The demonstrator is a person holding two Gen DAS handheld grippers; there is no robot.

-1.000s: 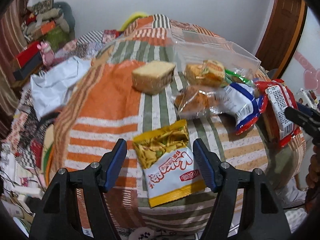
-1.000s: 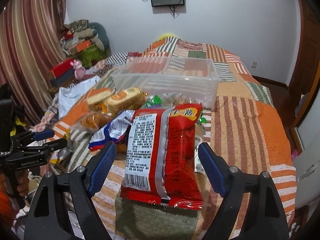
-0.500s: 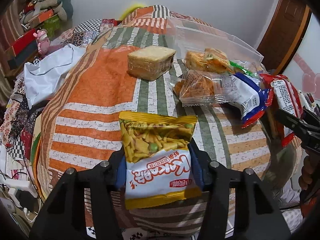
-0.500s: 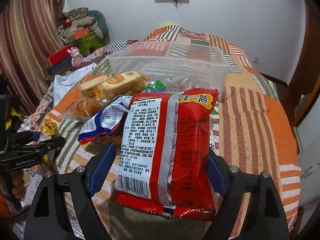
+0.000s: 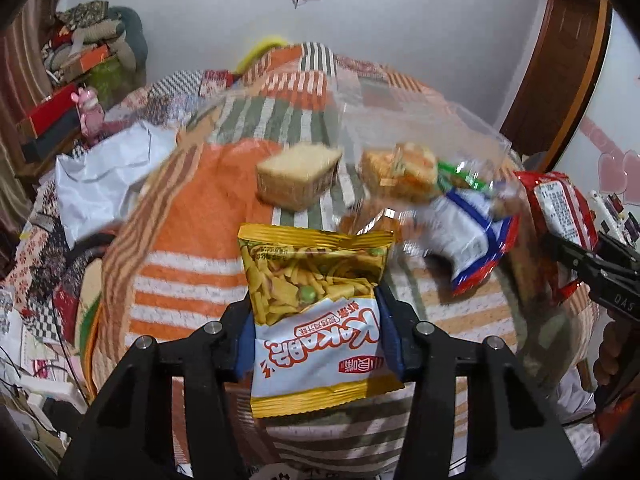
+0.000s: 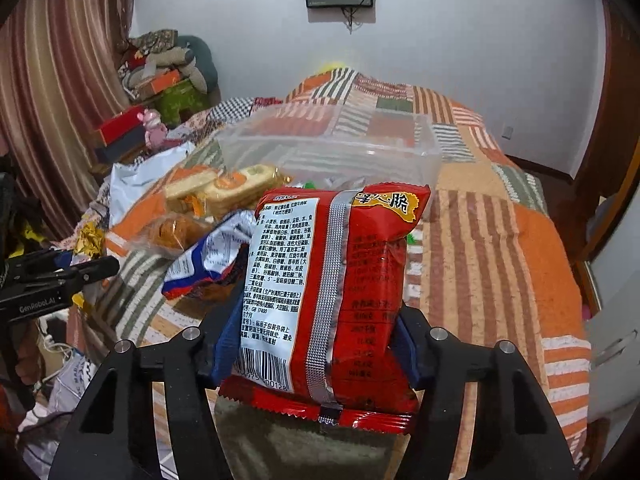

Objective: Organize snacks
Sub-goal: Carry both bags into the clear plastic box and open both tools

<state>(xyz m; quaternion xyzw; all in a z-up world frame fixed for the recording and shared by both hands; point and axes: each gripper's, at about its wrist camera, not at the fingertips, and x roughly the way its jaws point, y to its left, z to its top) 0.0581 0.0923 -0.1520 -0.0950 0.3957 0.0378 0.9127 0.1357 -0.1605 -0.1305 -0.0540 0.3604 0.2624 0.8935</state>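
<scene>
Left hand-held gripper (image 5: 316,336) had just been closing and pinched the yellow snack bag (image 5: 316,312) above the bed (image 5: 180,264); its print read "KAKA", upside down. Beyond it the other snacks blurred. Right hand-held gripper (image 6: 316,344), jaws also just closing, clamped the red packet (image 6: 332,300), back label and barcode showing, small text unreadable, before the clear box (image 6: 424,156). "GenRoboAI" showed on the other tool.

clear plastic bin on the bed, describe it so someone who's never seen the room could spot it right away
Start from the bed with the striped patchwork quilt. Just behind the heap of snack packets sits the clear plastic bin, a long open-topped box. It is the only see-through, rigid thing there, and the quilt's stripes show straight through its walls.
</scene>
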